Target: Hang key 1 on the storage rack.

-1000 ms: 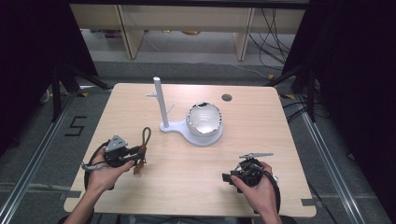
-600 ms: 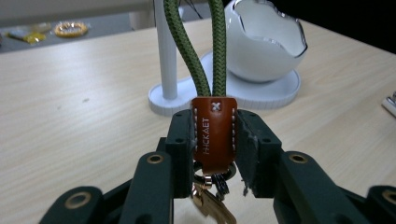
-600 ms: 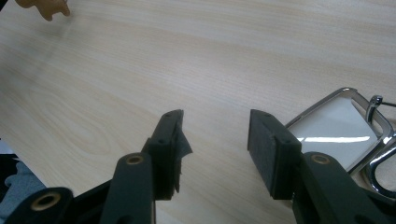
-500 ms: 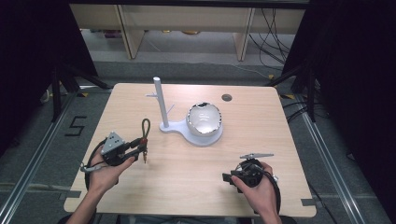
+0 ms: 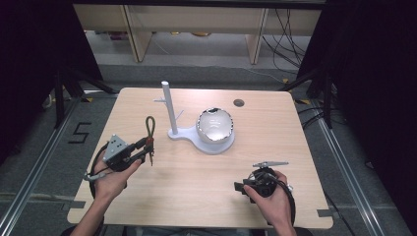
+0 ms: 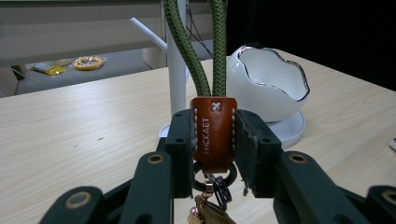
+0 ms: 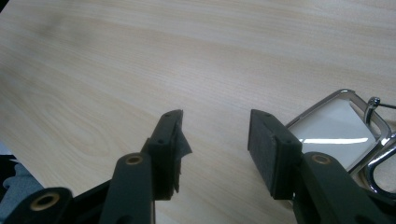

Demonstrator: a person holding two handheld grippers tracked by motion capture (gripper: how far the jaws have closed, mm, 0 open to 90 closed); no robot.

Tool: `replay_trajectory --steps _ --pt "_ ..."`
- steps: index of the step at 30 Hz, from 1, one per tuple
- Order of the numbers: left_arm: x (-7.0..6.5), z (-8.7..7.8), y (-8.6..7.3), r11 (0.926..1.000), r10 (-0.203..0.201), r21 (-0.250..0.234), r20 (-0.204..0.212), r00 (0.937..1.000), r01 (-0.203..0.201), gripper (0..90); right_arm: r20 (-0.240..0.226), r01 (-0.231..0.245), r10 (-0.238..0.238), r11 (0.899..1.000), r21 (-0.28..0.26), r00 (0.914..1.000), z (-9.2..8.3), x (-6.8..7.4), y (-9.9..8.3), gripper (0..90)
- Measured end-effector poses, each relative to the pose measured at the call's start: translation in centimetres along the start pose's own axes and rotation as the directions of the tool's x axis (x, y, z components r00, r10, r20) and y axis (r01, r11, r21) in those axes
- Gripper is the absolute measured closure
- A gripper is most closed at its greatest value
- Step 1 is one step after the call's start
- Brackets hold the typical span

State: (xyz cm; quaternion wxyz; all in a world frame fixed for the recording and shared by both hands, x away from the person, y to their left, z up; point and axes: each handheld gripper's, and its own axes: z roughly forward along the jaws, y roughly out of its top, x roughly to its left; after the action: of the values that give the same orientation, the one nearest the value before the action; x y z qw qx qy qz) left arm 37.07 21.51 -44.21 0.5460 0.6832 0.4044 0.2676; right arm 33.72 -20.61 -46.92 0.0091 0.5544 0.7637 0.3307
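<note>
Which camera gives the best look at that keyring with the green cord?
The left gripper view: the keyring sits close up, its brown leather tab pinched between the left gripper, lettering readable. The high view shows the keyring small, its green loop pointing away from the person.

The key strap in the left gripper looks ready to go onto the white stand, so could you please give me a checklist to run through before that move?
1. Grip on the key strap: left gripper has both pads on the brown leather tab. Ok.
2. Green loop free and open above the jaws, not twisted shut. Ok.
3. White stand upright, pegs bare. Ok.
4. Path from strap to stand free of obstacles on the table. Ok.
5. White bowl sits on the stand's base, close to the post; clearance for the swinging keys. Cannot tell.
6. Right gripper open, holding nothing, near the table's front edge, out of the way. Ok.
</note>
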Motion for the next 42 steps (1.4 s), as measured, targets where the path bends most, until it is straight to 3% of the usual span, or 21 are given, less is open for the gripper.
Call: replay_trajectory --steps 16,20,21,29,30,42 --pt "0.0 0.3 1.1 0.9990 0.001 -0.044 -0.002 1.0000 -0.001 67.2 -0.002 -0.002 0.002 1.000 -0.002 1.0000 0.0 -0.1 0.1 55.6" --pt "0.3 0.3 1.2 0.9992 0.010 -0.038 -0.005 0.9999 -0.010 67.2 -0.008 -0.017 0.017 1.000 -0.003 0.9998 0.0 0.1 0.0 55.6" --pt "0.3 0.3 1.2 0.9991 0.009 -0.041 -0.007 0.9999 -0.009 67.2 -0.003 0.002 -0.002 1.000 -0.004 1.0000 0.0 -0.1 0.0 55.6" --pt "0.5 0.4 1.5 0.9990 0.011 -0.043 -0.008 0.9999 -0.012 67.2 -0.004 0.002 -0.002 1.000 -0.002 1.0000 0.0 -0.1 0.0 55.5" --pt "0.5 0.4 1.7 0.9987 0.006 -0.051 -0.010 0.9999 -0.007 67.2 -0.006 -0.017 0.017 1.000 -0.004 0.9998 0.1 0.1 0.0 55.5" --pt "0.9 0.7 2.3 0.9988 0.004 -0.048 -0.014 0.9999 -0.004 67.2 0.002 -0.003 0.003 1.000 -0.003 1.0000 0.0 -0.1 0.0 55.5"
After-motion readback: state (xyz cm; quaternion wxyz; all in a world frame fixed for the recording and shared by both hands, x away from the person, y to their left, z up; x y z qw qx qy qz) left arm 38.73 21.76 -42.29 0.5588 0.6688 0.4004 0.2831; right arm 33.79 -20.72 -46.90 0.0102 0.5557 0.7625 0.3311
